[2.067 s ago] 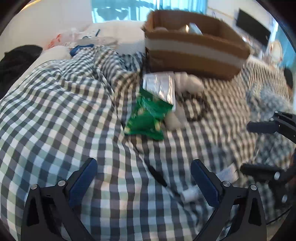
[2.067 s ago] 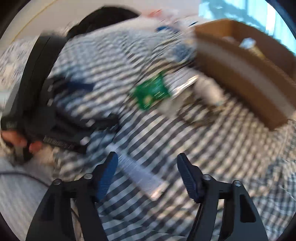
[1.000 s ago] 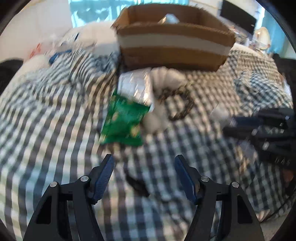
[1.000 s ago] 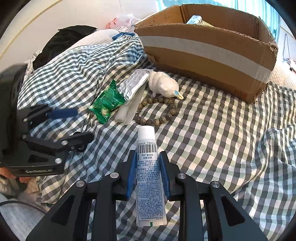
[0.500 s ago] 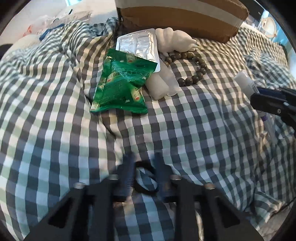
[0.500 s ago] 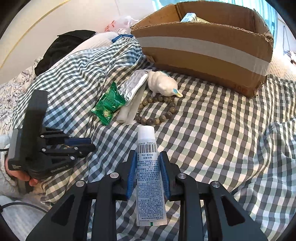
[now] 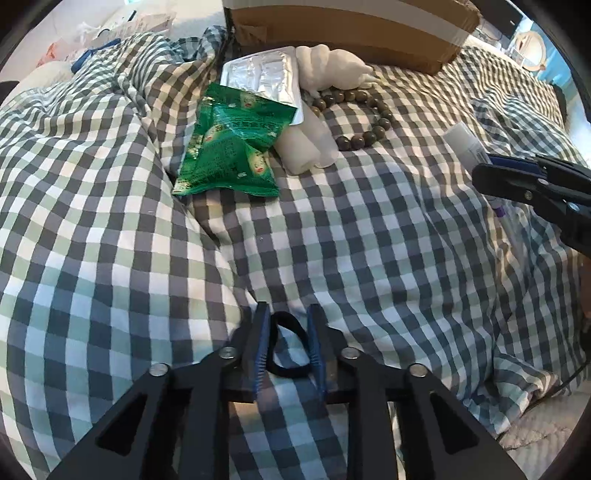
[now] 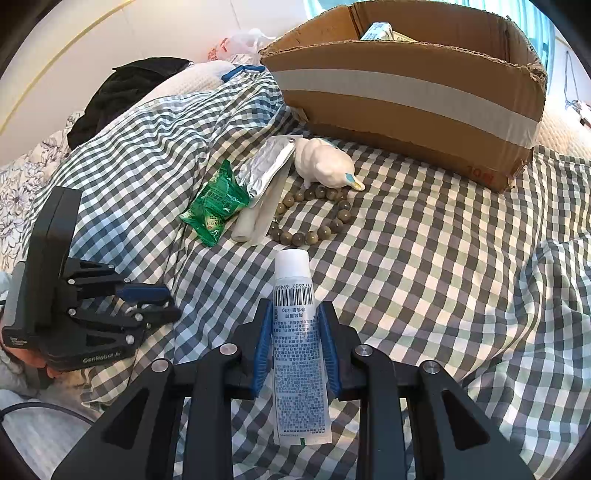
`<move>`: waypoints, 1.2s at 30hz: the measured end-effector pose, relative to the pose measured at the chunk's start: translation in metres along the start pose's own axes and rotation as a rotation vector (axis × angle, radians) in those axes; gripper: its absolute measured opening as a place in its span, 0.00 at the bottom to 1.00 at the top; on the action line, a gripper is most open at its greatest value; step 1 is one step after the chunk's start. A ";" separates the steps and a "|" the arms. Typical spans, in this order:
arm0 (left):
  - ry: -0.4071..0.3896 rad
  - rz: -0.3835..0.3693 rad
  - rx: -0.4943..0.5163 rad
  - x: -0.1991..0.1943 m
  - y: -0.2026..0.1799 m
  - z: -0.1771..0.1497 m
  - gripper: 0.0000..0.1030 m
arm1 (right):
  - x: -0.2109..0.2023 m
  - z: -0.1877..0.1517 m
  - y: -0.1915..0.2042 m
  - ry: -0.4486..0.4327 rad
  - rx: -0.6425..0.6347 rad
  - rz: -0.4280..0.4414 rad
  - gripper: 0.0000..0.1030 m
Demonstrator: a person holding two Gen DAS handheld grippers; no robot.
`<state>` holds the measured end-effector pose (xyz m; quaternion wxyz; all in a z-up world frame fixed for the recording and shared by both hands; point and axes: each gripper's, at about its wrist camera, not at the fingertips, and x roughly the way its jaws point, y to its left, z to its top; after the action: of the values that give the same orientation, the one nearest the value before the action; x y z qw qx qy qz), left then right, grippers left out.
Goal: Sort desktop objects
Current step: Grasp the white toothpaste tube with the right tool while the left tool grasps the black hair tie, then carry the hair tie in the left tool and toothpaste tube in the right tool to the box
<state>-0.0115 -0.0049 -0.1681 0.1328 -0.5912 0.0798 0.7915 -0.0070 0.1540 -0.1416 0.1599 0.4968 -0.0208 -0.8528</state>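
Note:
My left gripper (image 7: 286, 325) is shut on a black hair tie (image 7: 286, 345) low over the checked bedspread; it also shows at the left of the right wrist view (image 8: 147, 299). My right gripper (image 8: 295, 321) is shut on a white and blue tube (image 8: 297, 332), its cap pointing forward; it shows at the right edge of the left wrist view (image 7: 517, 177). Ahead lie a green snack packet (image 7: 231, 147), a silver foil pack (image 7: 264, 75), a white roll (image 7: 303, 144), a white figurine (image 8: 325, 166) and a bead bracelet (image 8: 314, 214).
An open cardboard box (image 8: 406, 92) with a grey tape band stands behind the objects and holds a carton (image 8: 376, 31). A black garment (image 8: 125, 92) and a pillow (image 8: 192, 79) lie at the far left. The bedspread (image 7: 369, 240) is rumpled into folds.
My left gripper came down and closed on the black hair tie, where earlier it was open above the bed. My right gripper keeps its hold on the tube, nearly still.

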 end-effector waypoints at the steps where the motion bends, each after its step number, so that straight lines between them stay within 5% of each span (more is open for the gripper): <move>1: 0.002 -0.005 0.005 0.000 -0.001 0.000 0.32 | 0.000 0.000 0.000 0.001 -0.001 0.000 0.25; 3: 0.006 -0.015 0.019 -0.002 -0.004 -0.002 0.42 | 0.000 0.000 0.000 0.003 -0.002 0.001 0.25; 7: 0.003 -0.005 0.037 -0.004 -0.007 -0.005 0.43 | 0.000 0.000 0.001 -0.003 0.000 0.005 0.25; 9: 0.002 0.024 0.027 -0.003 -0.004 -0.006 0.18 | 0.000 0.000 0.001 -0.001 0.002 0.005 0.25; 12: 0.001 0.005 -0.019 -0.006 0.009 -0.011 0.09 | 0.001 -0.001 0.001 0.002 -0.002 0.007 0.25; 20: 0.018 0.010 -0.039 -0.002 0.013 -0.011 0.08 | 0.016 -0.003 -0.002 0.058 0.001 -0.018 0.38; 24: 0.024 0.004 -0.050 0.004 0.016 -0.012 0.08 | 0.033 -0.006 0.002 0.118 -0.019 -0.033 0.38; 27: 0.014 0.003 -0.047 0.003 0.018 -0.014 0.05 | 0.041 -0.009 0.008 0.150 -0.052 -0.081 0.25; 36: -0.147 0.000 -0.062 -0.029 0.017 -0.016 0.04 | 0.004 -0.005 0.014 0.017 -0.046 -0.076 0.25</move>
<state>0.0059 -0.0288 -0.1452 0.1201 -0.5355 0.0451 0.8347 -0.0007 0.1402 -0.1447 0.1391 0.5005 0.0192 -0.8543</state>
